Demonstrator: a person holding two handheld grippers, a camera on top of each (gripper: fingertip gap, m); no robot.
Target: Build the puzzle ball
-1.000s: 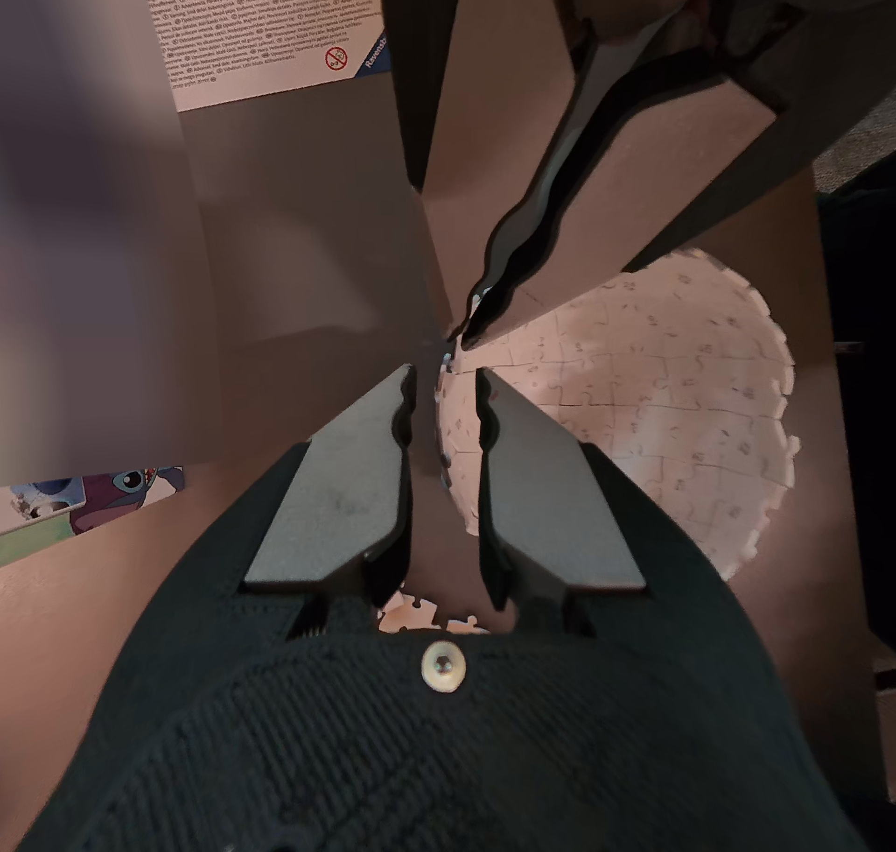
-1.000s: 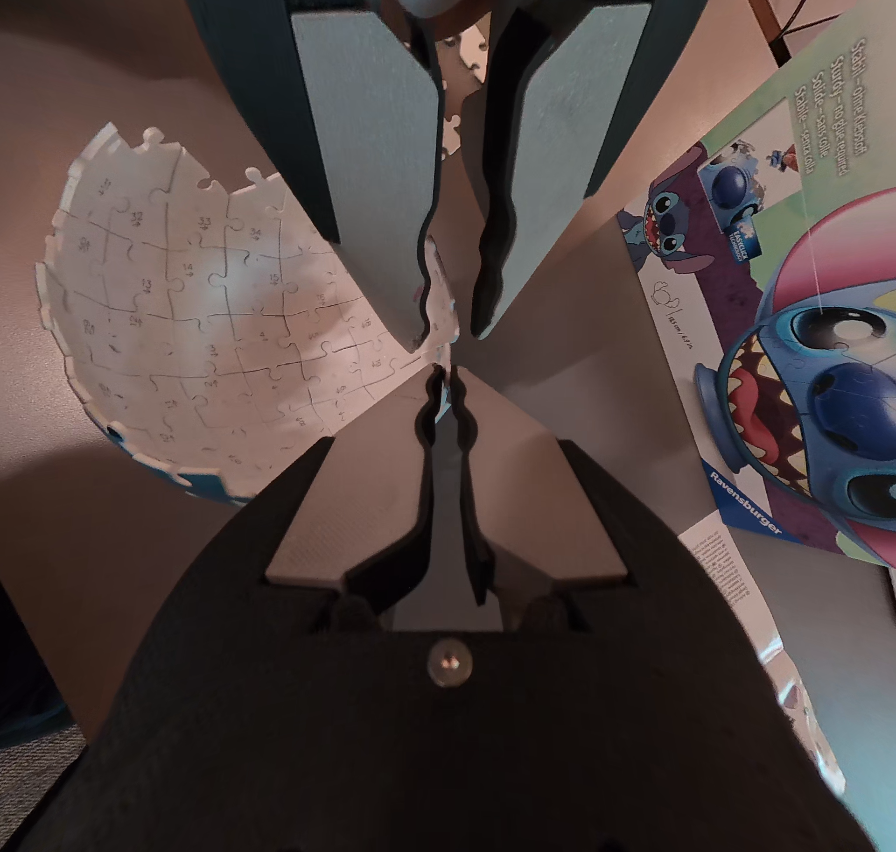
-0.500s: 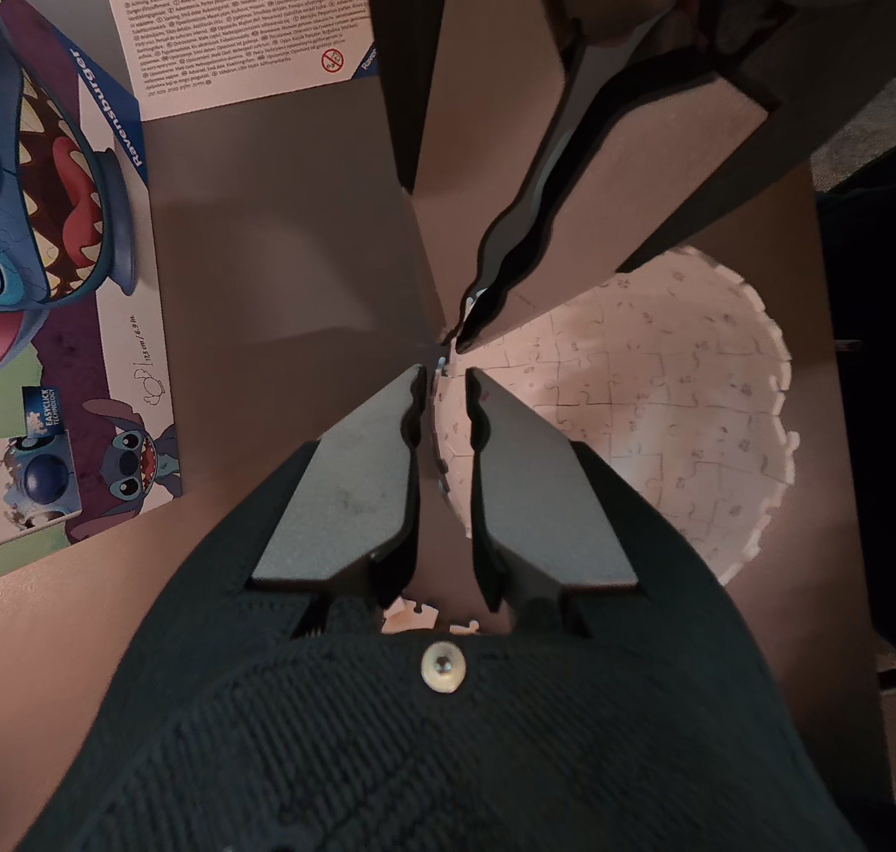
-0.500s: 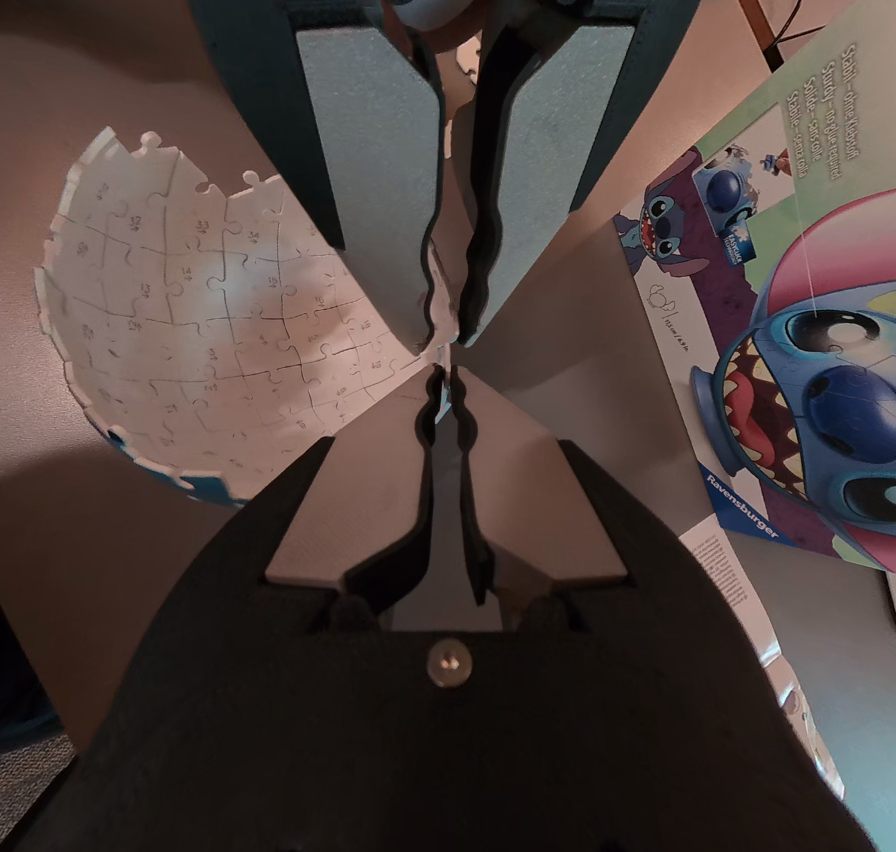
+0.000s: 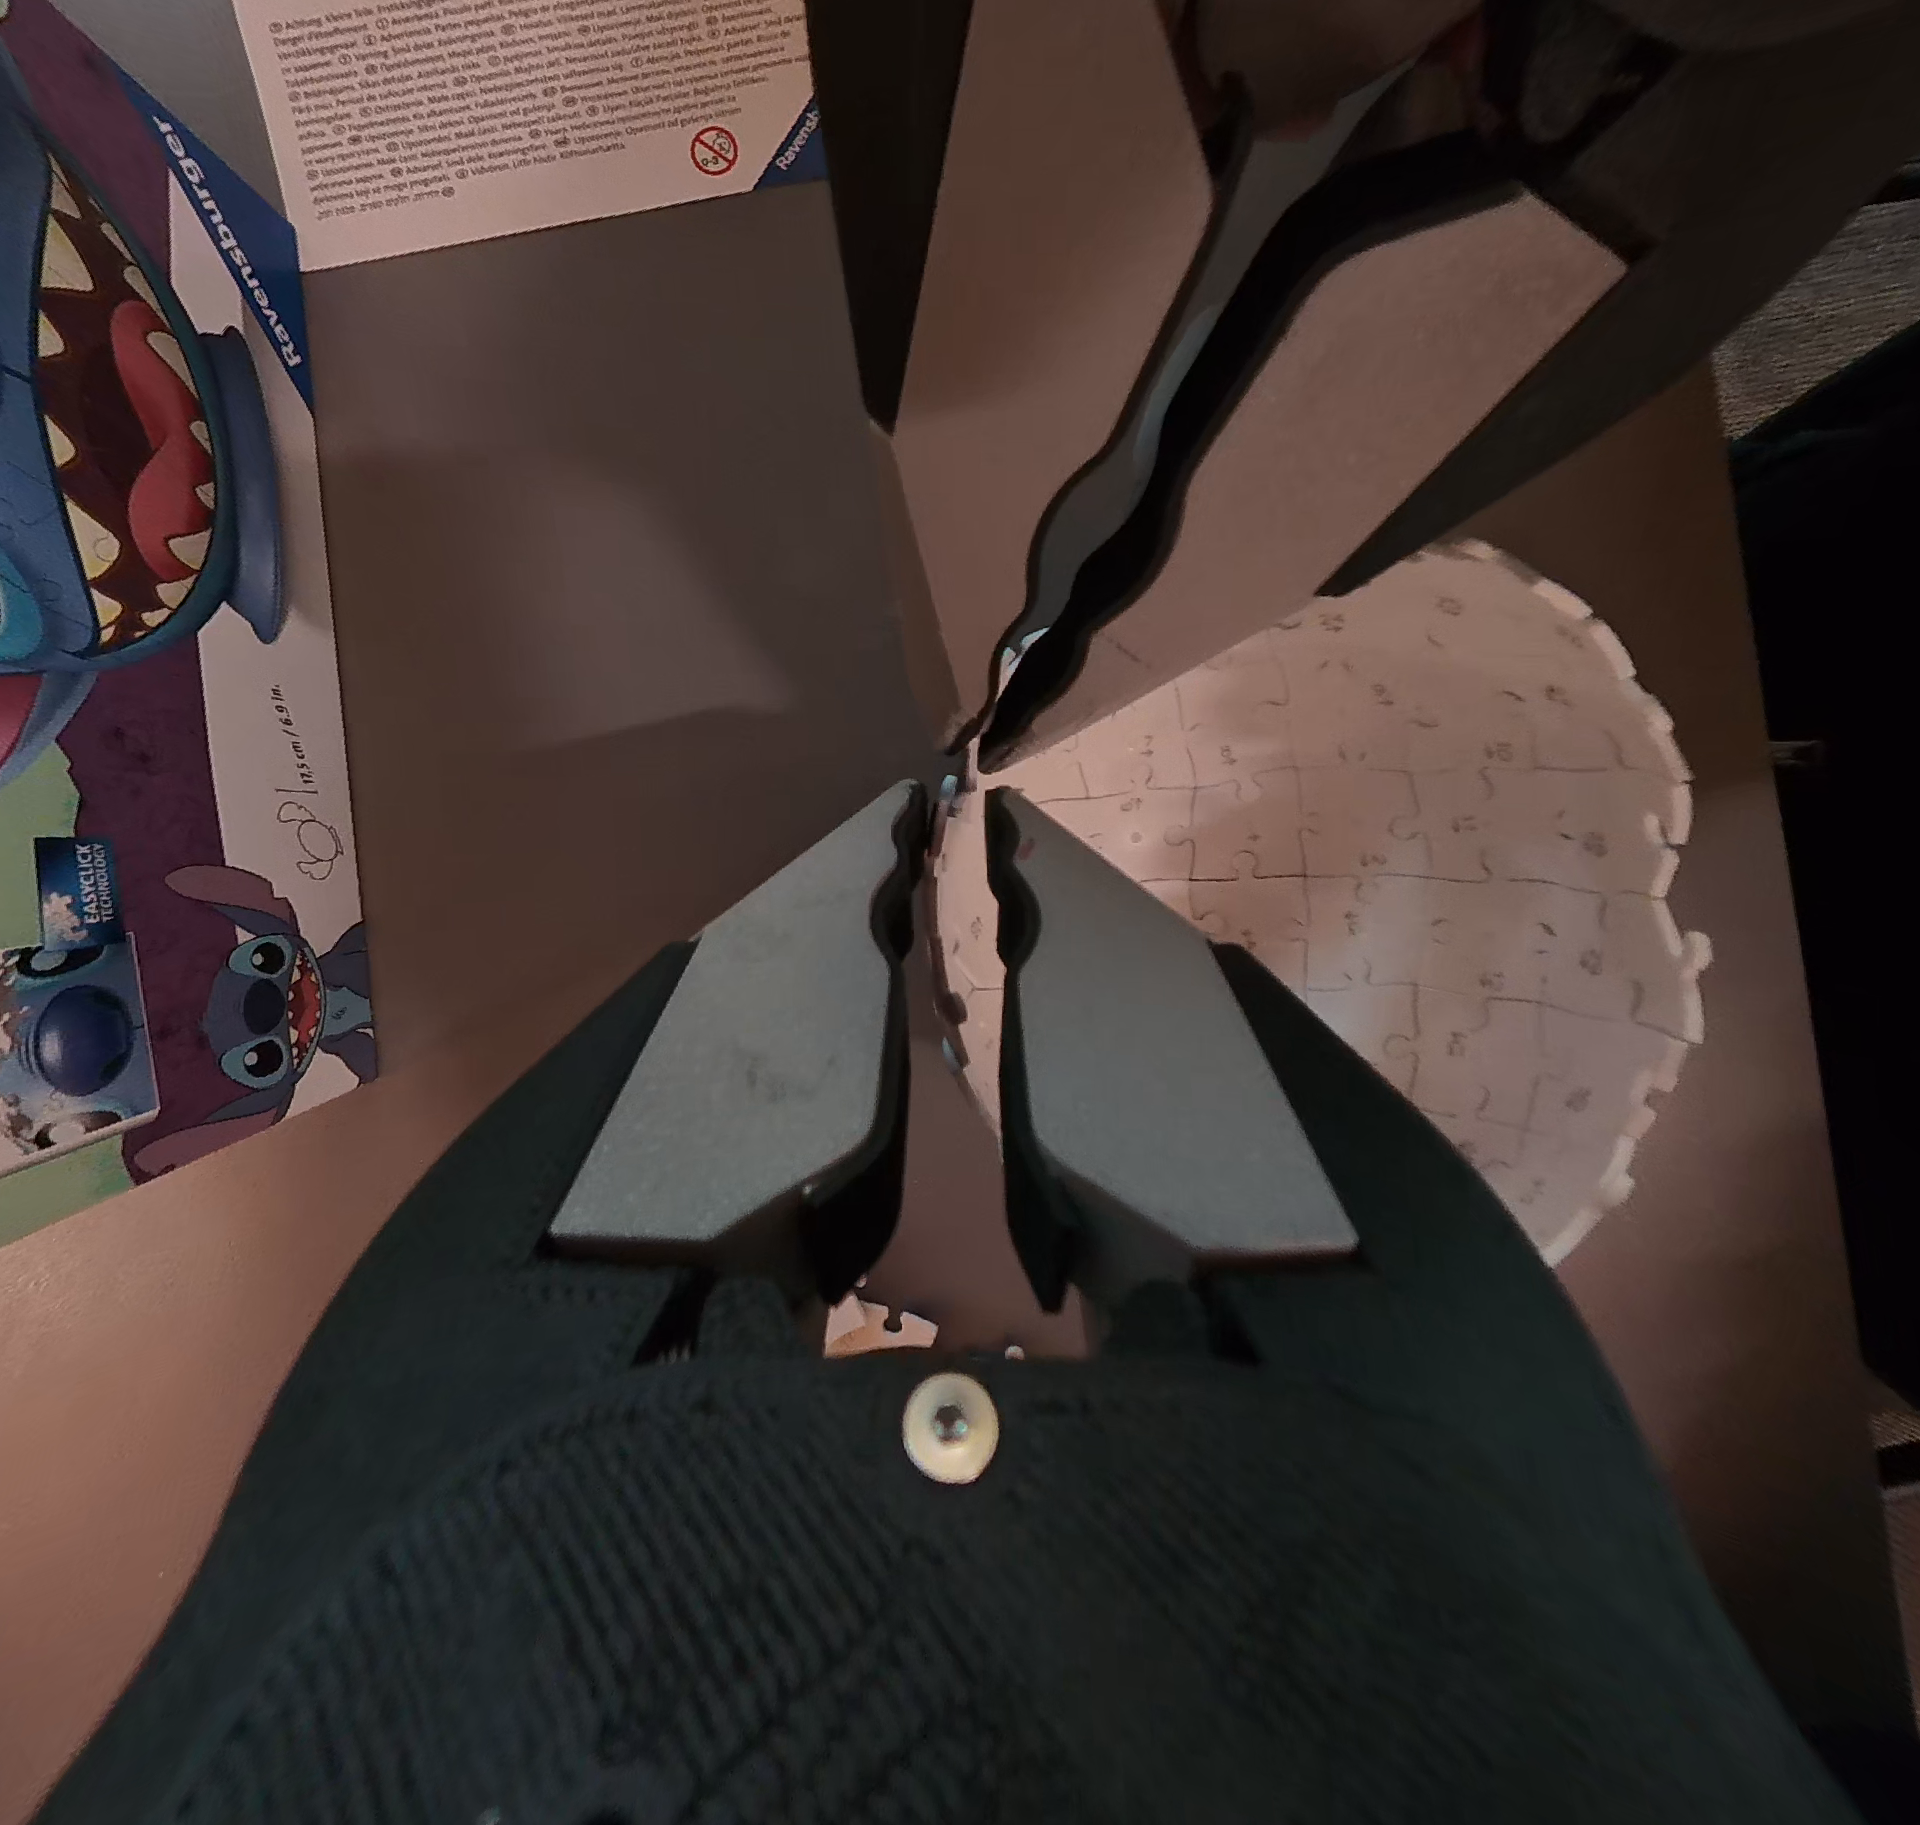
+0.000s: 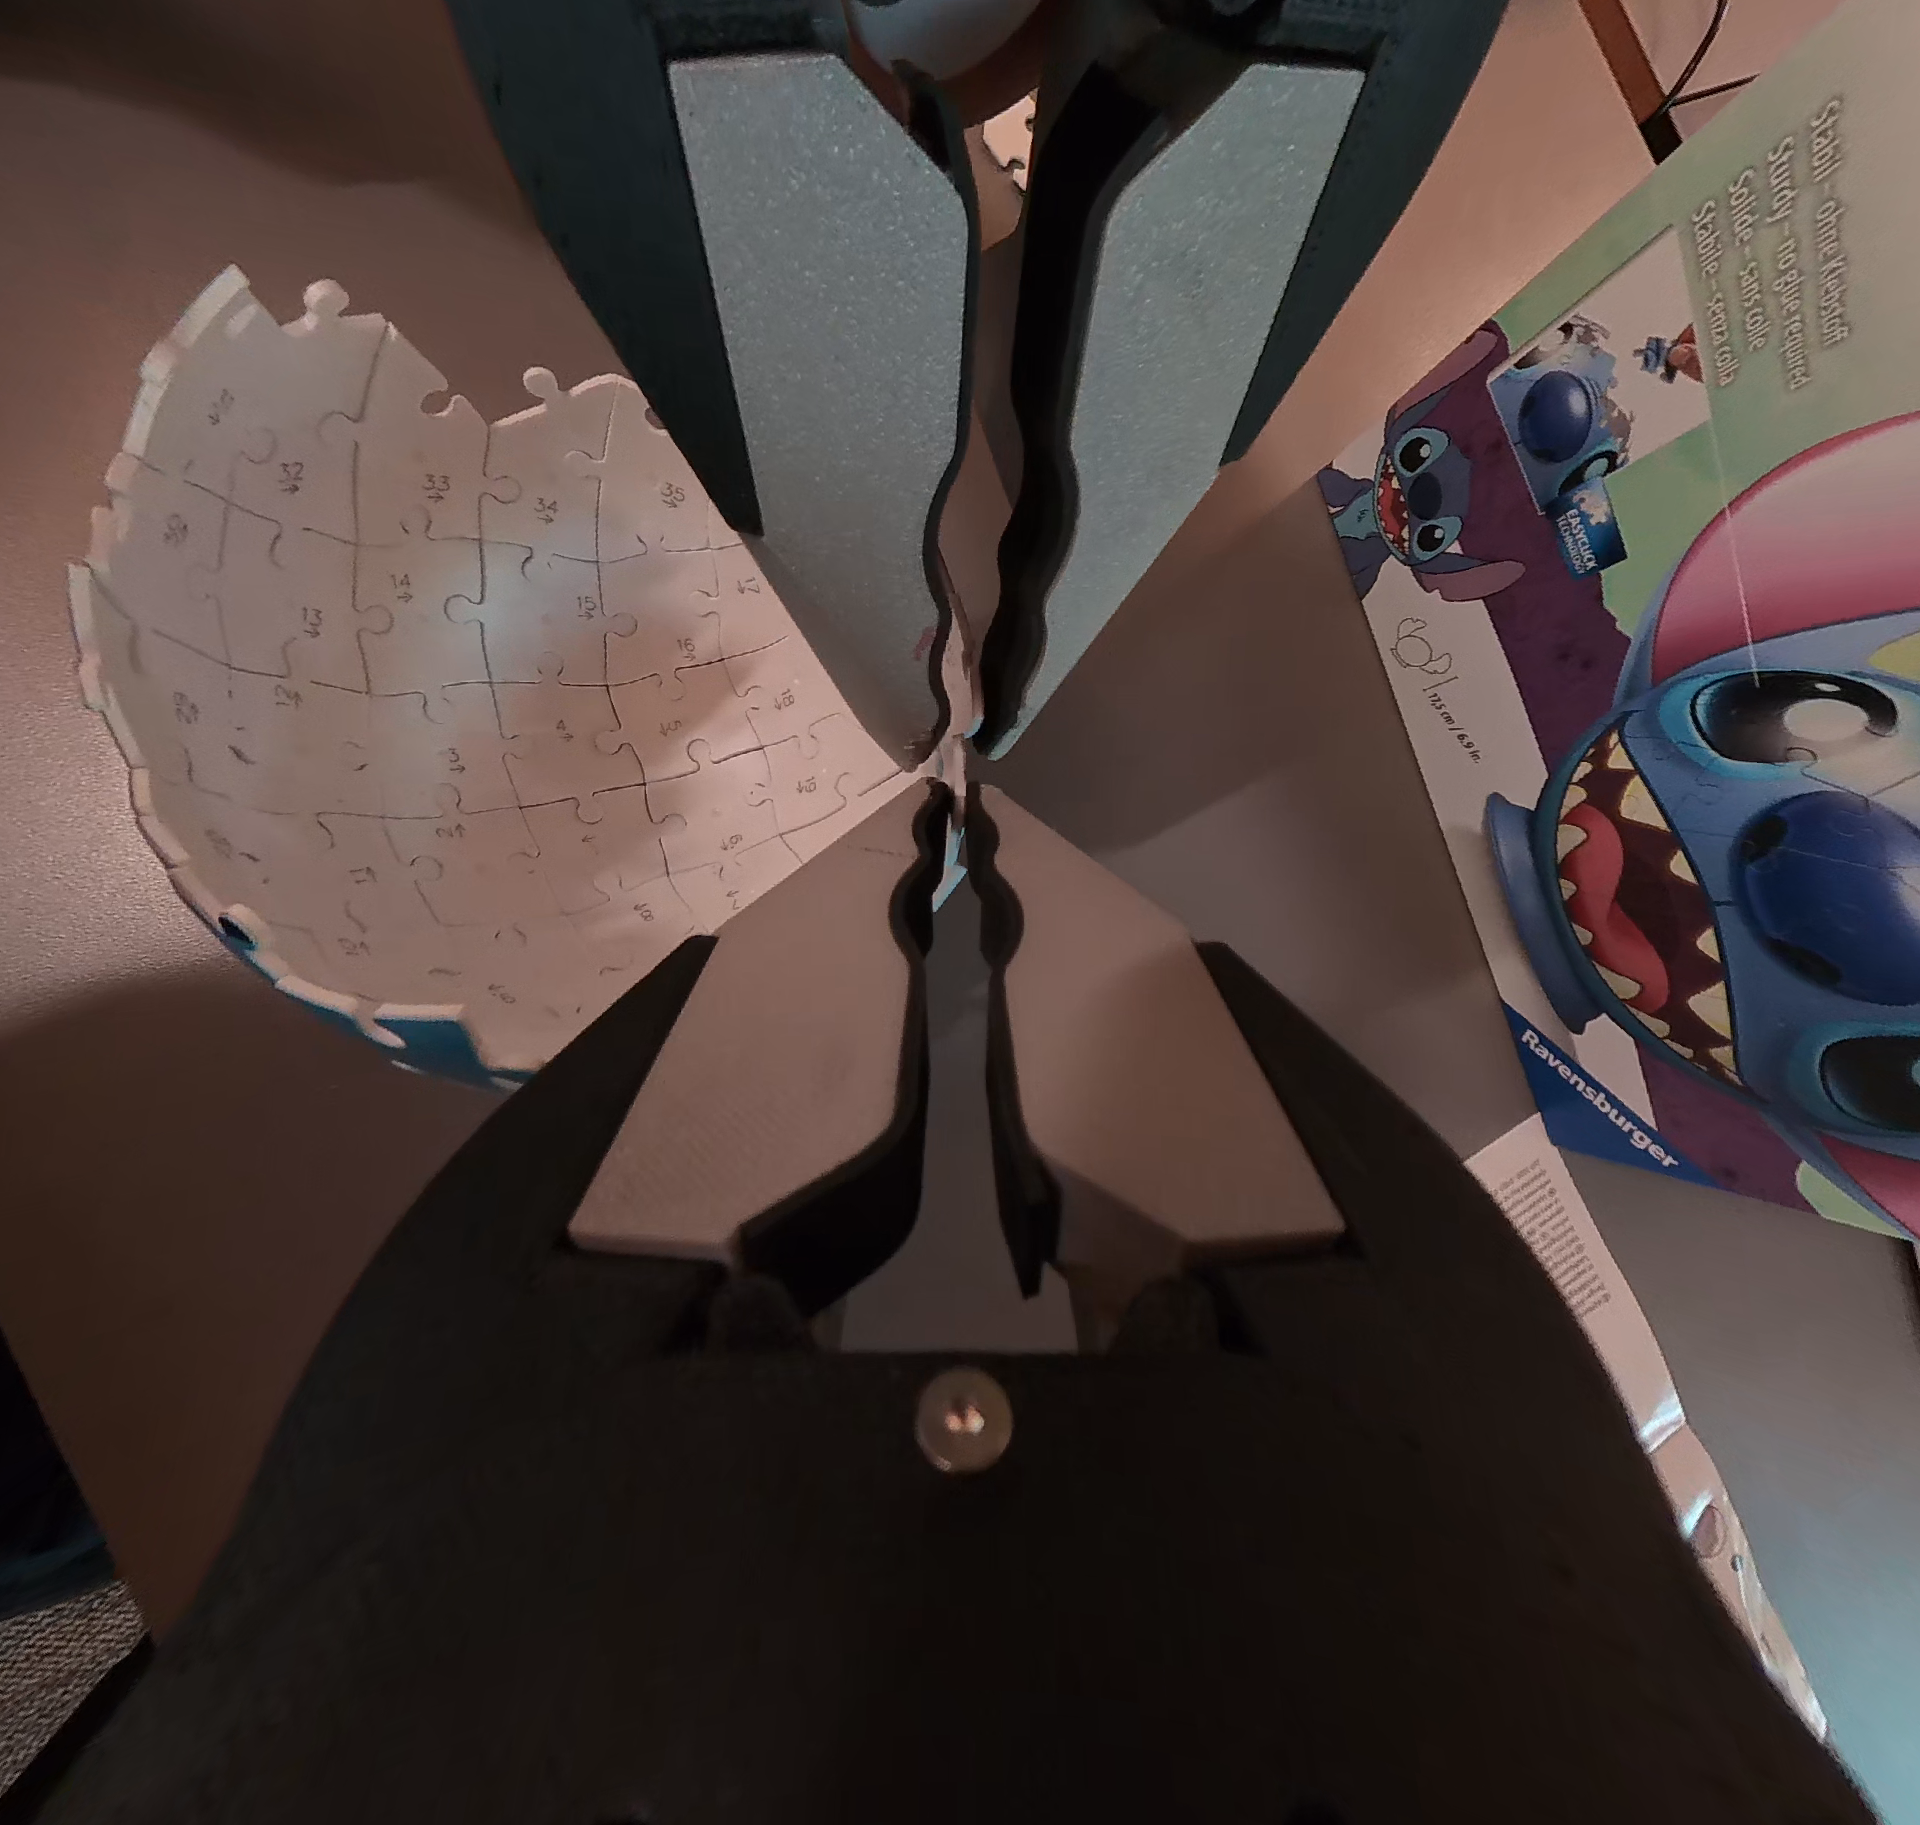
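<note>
Left gripper (image 5: 954,801) fingers are narrowly parted across the rim of the half-built puzzle ball shell (image 5: 1403,892); the rim sits between them, but firm clamping cannot be confirmed. Right gripper (image 6: 954,796), tip to tip with the left, is nearly closed on a small puzzle piece (image 6: 951,773) at the same rim. Shell rests on the brown table (image 6: 208,1204), white numbered interior facing up. Printed puzzle box (image 6: 1662,736) lies well apart beside it

Brown table (image 5: 582,487) with half-built puzzle ball (image 6: 416,695), flat printed box panel (image 5: 156,632), loose piece (image 5: 883,1334).
</note>
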